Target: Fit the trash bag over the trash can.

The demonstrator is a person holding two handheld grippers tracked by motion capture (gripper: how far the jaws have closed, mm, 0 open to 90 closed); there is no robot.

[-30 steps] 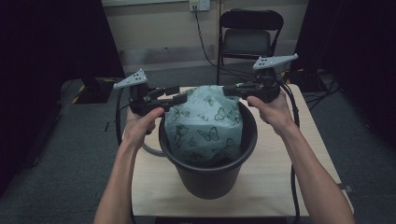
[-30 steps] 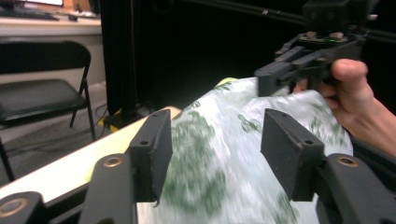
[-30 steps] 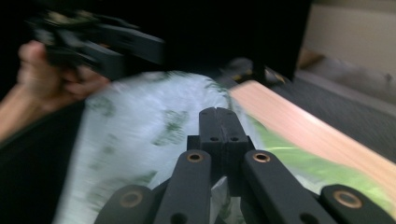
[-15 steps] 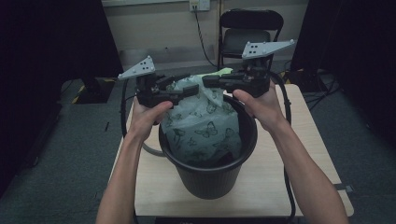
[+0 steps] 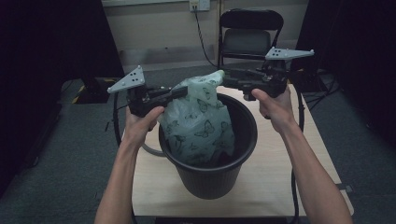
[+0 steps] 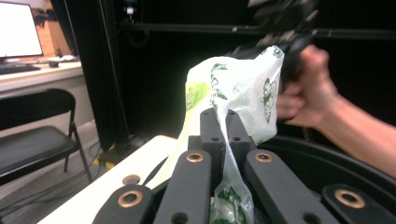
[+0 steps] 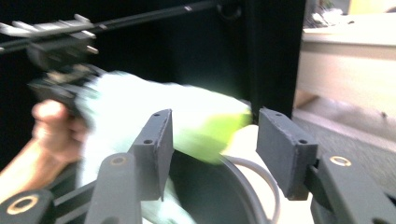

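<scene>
A black bin (image 5: 210,179) stands on the wooden table (image 5: 280,186), lined with a pale green butterfly-print bag (image 5: 201,126). The bag is pulled up out of the bin into a peak. My left gripper (image 5: 180,92) has just been closing and is shut on the bag's film near that peak; in the left gripper view its jaws (image 6: 223,123) pinch the plastic (image 6: 243,84). My right gripper (image 5: 223,77) has just been opening. Its pads (image 7: 156,144) stand wide apart, and the blurred bag tip (image 7: 205,126) lies between them, untouched.
A folding chair (image 5: 247,39) stands behind the table against the wall. Dark curtains close in on both sides. Cables trail from each gripper down past the table edges. Bare tabletop lies to the right of the bin.
The bag has risen further out of the bin. My left gripper has shut on it. My right gripper has let go of the bag top and swung right, away from it.
</scene>
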